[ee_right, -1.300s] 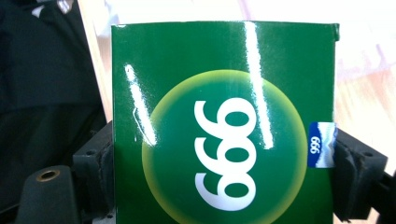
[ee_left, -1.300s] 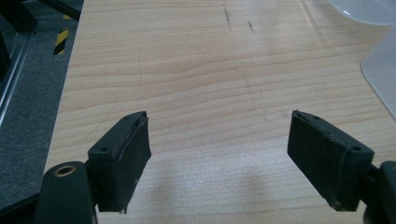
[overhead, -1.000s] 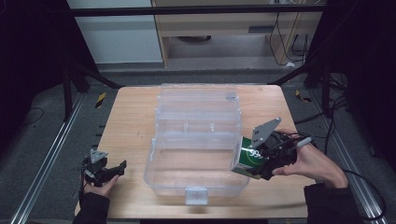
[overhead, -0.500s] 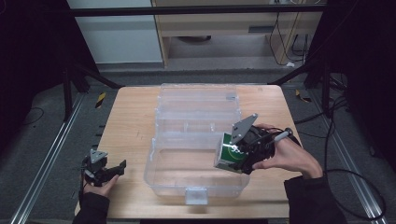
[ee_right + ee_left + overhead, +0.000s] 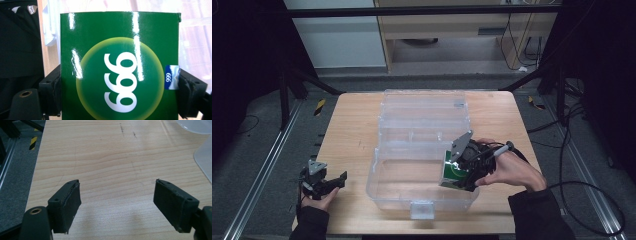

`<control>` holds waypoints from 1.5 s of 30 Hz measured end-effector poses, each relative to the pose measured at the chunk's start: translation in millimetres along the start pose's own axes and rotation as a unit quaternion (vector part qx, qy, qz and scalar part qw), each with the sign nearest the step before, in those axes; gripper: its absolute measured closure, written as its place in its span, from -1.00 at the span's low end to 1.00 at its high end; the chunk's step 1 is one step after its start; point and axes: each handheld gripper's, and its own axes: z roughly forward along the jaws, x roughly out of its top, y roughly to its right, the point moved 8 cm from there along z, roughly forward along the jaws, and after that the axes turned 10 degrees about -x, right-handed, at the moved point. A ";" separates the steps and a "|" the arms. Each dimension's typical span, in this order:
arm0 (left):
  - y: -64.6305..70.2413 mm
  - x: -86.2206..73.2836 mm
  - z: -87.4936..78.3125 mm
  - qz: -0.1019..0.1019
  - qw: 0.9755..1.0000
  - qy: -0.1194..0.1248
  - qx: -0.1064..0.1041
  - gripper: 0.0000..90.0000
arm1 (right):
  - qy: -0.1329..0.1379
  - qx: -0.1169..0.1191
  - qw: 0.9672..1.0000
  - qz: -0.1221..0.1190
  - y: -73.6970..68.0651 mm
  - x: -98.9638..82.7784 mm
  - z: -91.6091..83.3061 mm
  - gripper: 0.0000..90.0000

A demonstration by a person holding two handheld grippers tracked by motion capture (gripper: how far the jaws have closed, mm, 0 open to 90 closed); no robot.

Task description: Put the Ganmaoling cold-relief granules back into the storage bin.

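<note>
High view: a clear plastic box (image 5: 412, 175) with its lid folded back sits in the middle of the wooden table (image 5: 352, 125). At the box's right side the right gripper (image 5: 458, 176) is clamped on a green carton (image 5: 453, 173), which hangs tilted just above the right end of the box's open front compartment. The person's right hand (image 5: 509, 170) grips the tool from outside the box's right wall, with the grey three-cornered plate (image 5: 461, 145) on top. Well to the left of the box, near the table's front left corner, the left gripper (image 5: 334, 182) rests low in the left hand (image 5: 319, 200), its jaws spread wide with nothing between them.

Left gripper view: both black jaws stand far apart over bare wood, and a curved edge of the box (image 5: 203, 157) shows off to the right.

Right gripper view: the carton (image 5: 120, 67), glossy green with a yellow-ringed circle and white numerals, is pinched between the two jaws, one pressing each side edge. Behind it lies the box's translucent plastic (image 5: 195, 37).
</note>
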 end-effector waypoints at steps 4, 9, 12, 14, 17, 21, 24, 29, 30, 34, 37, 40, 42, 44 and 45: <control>-0.3 0.1 -0.1 0.000 1.000 0.001 0.000 -0.54 | -0.014 0.000 1.000 -0.016 -3.2 -2.3 6.0 -0.64; -0.5 0.1 -0.3 -0.001 1.000 0.001 0.000 -0.54 | -0.019 0.011 1.000 -0.008 -6.3 -6.3 13.8 -0.64; -0.3 0.2 -0.1 0.000 1.000 0.001 -0.001 -0.54 | -0.027 0.007 1.000 -0.008 -6.2 -11.2 18.0 -0.64; -0.3 0.3 -0.3 0.000 1.000 0.001 0.000 -0.54 | -0.035 0.005 0.999 -0.017 -6.7 -13.0 20.5 -0.64; -0.5 0.3 -0.7 0.000 1.000 0.002 0.000 -0.54 | -0.036 0.007 0.999 -0.020 -7.2 -13.1 23.5 -0.64; -0.5 0.3 -0.7 0.000 1.000 0.002 0.000 -0.54 | -0.035 0.014 0.999 -0.012 -8.2 -16.9 28.0 -0.64; -0.3 0.3 -0.4 0.000 1.000 0.001 0.000 -0.54 | -0.032 0.017 0.999 -0.008 -10.2 -19.3 31.8 -0.64; -0.8 0.4 -1.0 0.000 1.000 0.002 0.001 -0.54 | -0.044 0.019 0.999 -0.018 -12.3 -21.1 39.5 -0.65; -0.8 0.4 -1.0 -0.001 1.000 0.002 0.000 -0.54 | -0.046 0.019 0.999 -0.022 -12.5 -21.5 40.9 -0.65; -0.9 0.3 -1.0 -0.001 1.000 0.002 -0.001 -0.54 | -0.048 0.024 0.998 -0.018 -15.1 -23.9 46.1 -0.65; -1.0 0.3 -0.8 0.000 1.000 0.002 0.000 -0.54 | -0.040 0.026 0.999 -0.013 -16.8 -26.9 48.9 -0.65; -0.4 0.4 -0.8 0.001 1.000 0.001 -0.001 -0.54 | -0.042 0.027 0.999 -0.014 -18.2 -27.8 50.6 -0.66; -0.4 0.5 -1.0 0.000 1.000 0.002 0.000 -0.54 | -0.044 0.026 0.999 -0.016 -18.1 -28.1 52.5 -0.66; -0.8 0.4 -1.2 0.000 1.000 0.002 0.000 -0.54 | -0.048 0.027 0.998 -0.016 -18.8 -28.5 53.8 -0.66; -0.9 0.4 -1.1 -0.001 1.000 0.002 0.000 -0.54 | -0.049 0.027 0.998 -0.018 -18.8 -28.8 55.0 -0.66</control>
